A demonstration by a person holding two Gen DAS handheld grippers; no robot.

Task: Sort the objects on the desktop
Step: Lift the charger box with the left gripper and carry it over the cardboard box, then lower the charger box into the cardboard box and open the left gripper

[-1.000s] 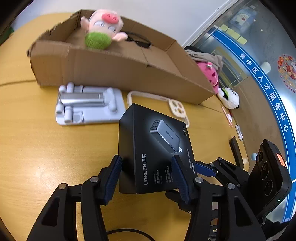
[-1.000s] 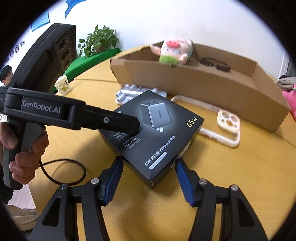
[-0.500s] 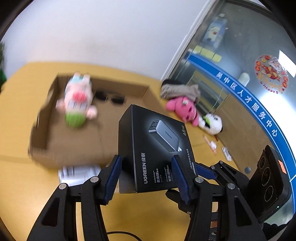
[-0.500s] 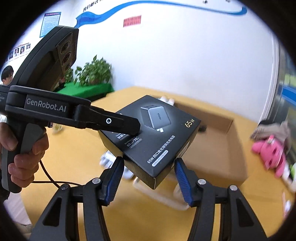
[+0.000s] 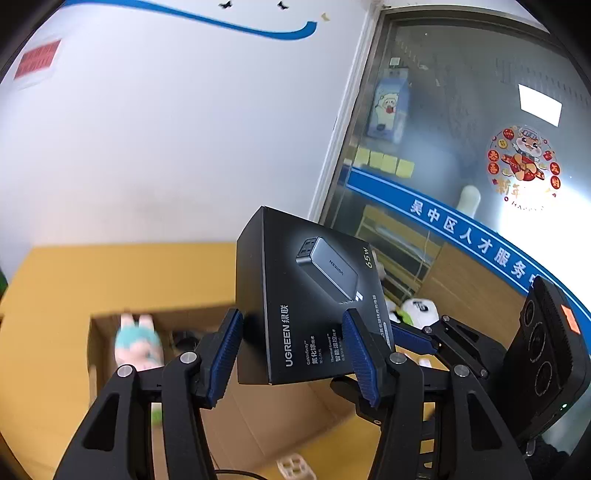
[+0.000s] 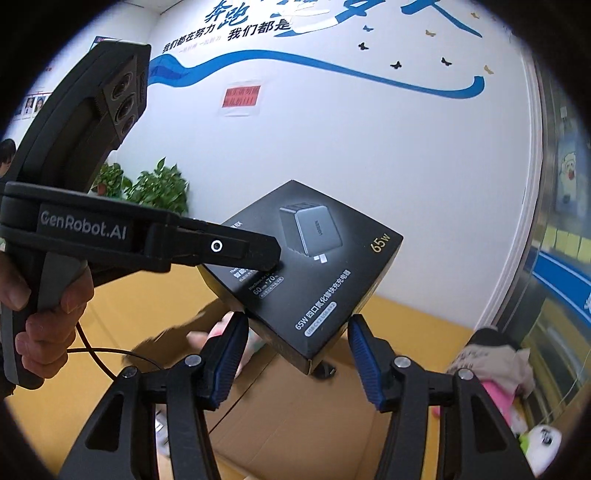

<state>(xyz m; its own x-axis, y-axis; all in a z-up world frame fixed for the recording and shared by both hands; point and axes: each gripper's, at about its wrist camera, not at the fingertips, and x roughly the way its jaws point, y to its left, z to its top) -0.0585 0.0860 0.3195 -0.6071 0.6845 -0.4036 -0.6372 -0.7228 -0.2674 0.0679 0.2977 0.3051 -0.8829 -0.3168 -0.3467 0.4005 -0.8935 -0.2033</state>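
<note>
We read "GenRobot.AI" on the left gripper (image 6: pixel 275 258), whose fingers clamp the black charger box (image 5: pixel 310 299) marked "UGREEN" and "65W". The box hangs in the air above the open cardboard box (image 5: pixel 258 417) on the yellow table (image 5: pixel 48 369). Right gripper (image 6: pixel 295 354) fingers flank the charger box's corner; contact unclear. Right of it: glass partition with a blue band (image 5: pixel 469 236).

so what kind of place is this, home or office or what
Most likely an office or public service centre, not a home. The wall slogan in large Chinese characters, the blue banner lettered across the glass partition, and the potted plants against the white wall all point that way.
</note>
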